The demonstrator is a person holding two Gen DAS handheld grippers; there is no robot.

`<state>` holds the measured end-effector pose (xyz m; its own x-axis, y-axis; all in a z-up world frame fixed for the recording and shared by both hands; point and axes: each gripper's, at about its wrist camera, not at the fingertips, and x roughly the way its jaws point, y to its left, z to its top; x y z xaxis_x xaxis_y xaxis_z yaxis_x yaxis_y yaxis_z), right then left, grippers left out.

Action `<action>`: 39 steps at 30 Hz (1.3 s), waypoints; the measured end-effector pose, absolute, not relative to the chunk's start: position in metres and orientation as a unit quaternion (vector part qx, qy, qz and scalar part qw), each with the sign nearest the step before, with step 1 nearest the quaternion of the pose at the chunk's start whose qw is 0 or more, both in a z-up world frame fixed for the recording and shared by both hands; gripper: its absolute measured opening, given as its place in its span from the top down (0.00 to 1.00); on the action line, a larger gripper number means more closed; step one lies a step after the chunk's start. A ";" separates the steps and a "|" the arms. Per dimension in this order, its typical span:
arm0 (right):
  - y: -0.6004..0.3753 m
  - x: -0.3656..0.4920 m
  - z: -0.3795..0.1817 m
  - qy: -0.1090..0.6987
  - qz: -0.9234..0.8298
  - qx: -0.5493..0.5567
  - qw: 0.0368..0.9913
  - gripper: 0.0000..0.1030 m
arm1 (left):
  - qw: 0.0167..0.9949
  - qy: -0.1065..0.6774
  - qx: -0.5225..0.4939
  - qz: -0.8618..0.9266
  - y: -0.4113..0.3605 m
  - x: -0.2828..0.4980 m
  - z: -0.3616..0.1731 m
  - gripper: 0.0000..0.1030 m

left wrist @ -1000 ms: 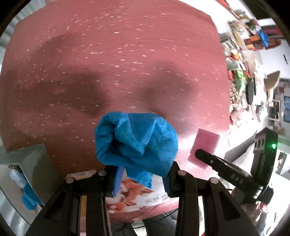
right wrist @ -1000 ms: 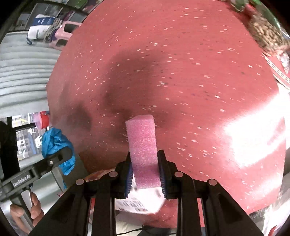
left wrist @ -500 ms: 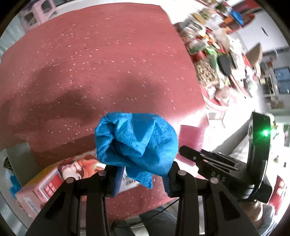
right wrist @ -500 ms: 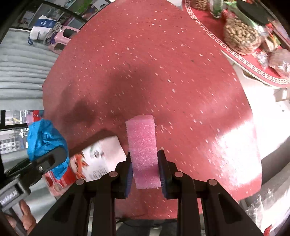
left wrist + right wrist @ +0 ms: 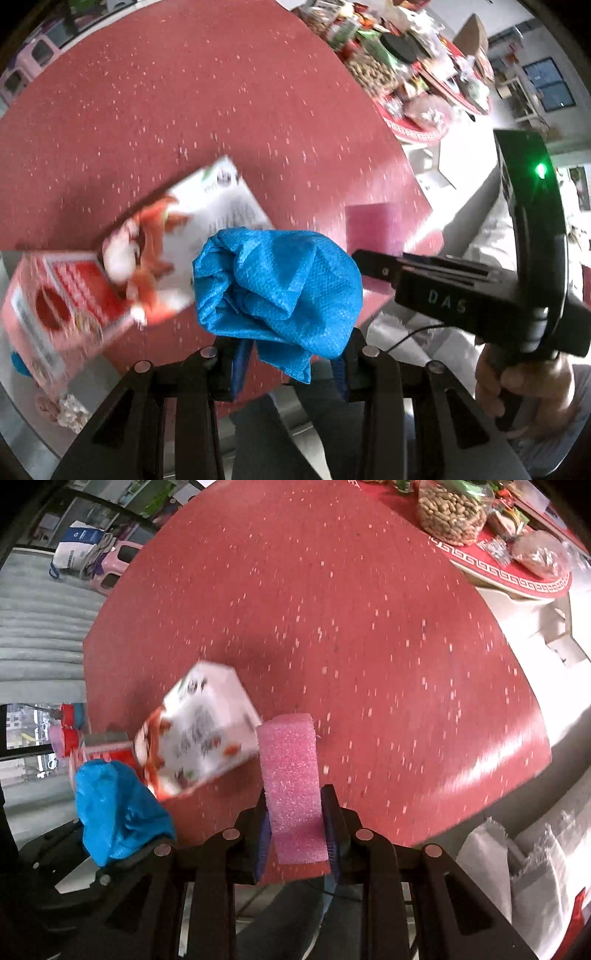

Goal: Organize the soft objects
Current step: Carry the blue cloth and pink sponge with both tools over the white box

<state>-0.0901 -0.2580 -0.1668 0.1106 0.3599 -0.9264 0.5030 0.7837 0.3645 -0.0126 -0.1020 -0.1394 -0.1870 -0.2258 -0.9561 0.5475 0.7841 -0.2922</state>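
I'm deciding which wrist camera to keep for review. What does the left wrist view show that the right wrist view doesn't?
Only the left wrist view shows the person's hand gripping the right gripper's handle, and that handle's green light.

Only the right wrist view shows the jar of peanuts and the pink stool beyond the table.

Both show the blue cloth clamped in the left gripper, the pink foam block in the right gripper, the printed carton and the red speckled table.

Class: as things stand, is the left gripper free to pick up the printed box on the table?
Probably not: the left gripper is shut on the blue cloth, though the printed box lies unobstructed.
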 end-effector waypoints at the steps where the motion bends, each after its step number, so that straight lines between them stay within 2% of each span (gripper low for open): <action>1: -0.253 -0.095 -0.166 0.667 -0.053 0.321 0.670 0.74 | 0.625 0.706 0.116 -0.311 -0.096 -0.018 -0.140 0.62; 12: -0.199 -0.112 -0.158 0.685 -0.033 0.284 0.670 0.74 | 0.633 0.699 0.139 -0.302 -0.046 -0.054 -0.141 0.62; 39: -0.070 -0.079 -0.104 0.704 0.094 0.129 0.692 0.74 | 0.702 0.665 0.026 -0.253 0.073 -0.058 -0.113 0.62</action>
<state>-0.0785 -0.0701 -0.1037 -0.0084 0.3125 -0.9499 0.0517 0.9488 0.3116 -0.0576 0.0727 -0.1130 -0.0127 -0.3208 -0.9471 0.3897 0.8706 -0.3002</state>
